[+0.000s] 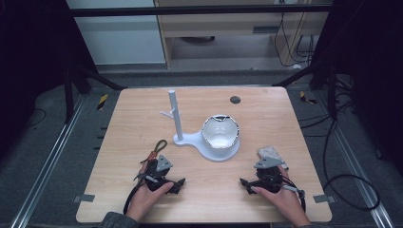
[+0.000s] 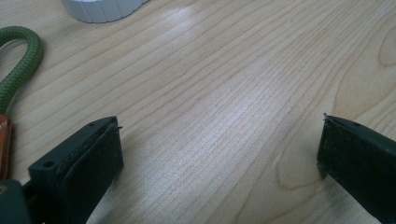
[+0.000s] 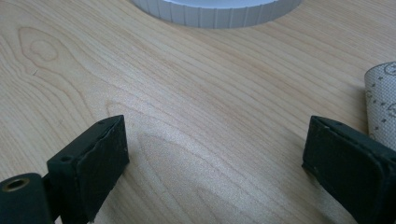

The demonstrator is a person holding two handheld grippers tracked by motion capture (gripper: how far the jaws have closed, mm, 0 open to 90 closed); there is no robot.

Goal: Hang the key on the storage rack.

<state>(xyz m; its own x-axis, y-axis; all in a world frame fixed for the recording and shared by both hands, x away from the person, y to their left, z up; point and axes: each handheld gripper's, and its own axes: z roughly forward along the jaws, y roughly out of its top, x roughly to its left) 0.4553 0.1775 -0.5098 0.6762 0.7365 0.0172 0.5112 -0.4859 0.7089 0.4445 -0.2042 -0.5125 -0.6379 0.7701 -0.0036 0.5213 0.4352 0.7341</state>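
Rope [image 1: 159, 148] is the thing to watch: a green loop with an orange end, lying on the table [image 1: 266, 109] to the near left of the stand [image 1: 190, 139]. Its long axis runs from the loop, which is closer to the stand, back toward the person, and the orange end comes almost up to the left gripper [image 1: 161, 176].

In the left gripper view the jaws of that gripper [image 2: 219, 126] stand wide apart over bare wood with nothing between them. The rope [image 2: 23, 65] is off past the left jaw, and the stand's ribbed foot [image 2: 102, 9] is up ahead. So the rope lies to the side of these tongs, not in front of them. I'd say the hand has to swing toward it and set the jaws across the cord.

On the stand's near right, the right gripper [image 1: 266, 178] is gaping too and holds nothing. A patterned cloth [image 1: 270, 152] lies just beyond it. In the right gripper view that cloth [image 3: 380, 102] is beside the right jaw, outside the gap [image 3: 217, 123].

For the rope, the left hand is plainly the nearer one. The right is well apart from it, across the stand's near side.
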